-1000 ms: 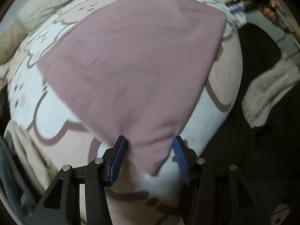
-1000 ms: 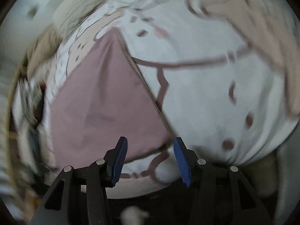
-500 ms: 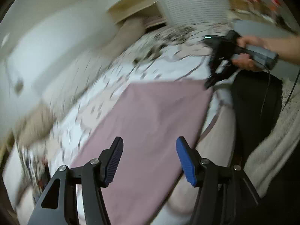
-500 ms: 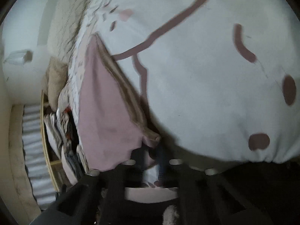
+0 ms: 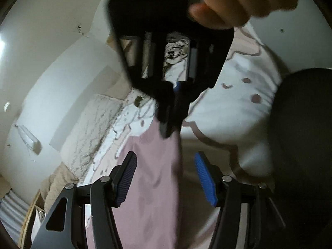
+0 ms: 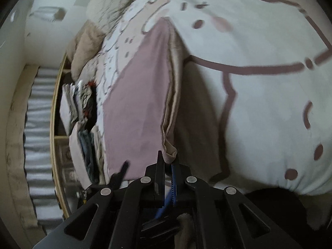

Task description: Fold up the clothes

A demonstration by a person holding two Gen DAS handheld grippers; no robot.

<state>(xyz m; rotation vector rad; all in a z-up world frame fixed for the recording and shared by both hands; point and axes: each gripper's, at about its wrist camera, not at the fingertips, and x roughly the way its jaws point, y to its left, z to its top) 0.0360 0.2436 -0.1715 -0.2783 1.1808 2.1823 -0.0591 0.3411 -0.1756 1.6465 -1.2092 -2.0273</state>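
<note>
The bed cover (image 6: 259, 95) with its cartoon print spreads out beyond both grippers. On it lies the pink garment (image 6: 134, 103), its near corner lifted. The right gripper (image 6: 168, 164) has its fingers pressed together, pinching that corner. The left gripper (image 5: 166, 178) hangs with fingers spread above the cloth, touching nothing.

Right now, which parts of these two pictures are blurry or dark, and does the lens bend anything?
Left wrist view: the right claw and the hand holding it loom dark and smeared up close; fisheye curves the walls. Right wrist view: mostly sharp, the mauve-pink folded cloth casts a shadow on the cartoon-print bedsheet, whose edges are soft.
</note>
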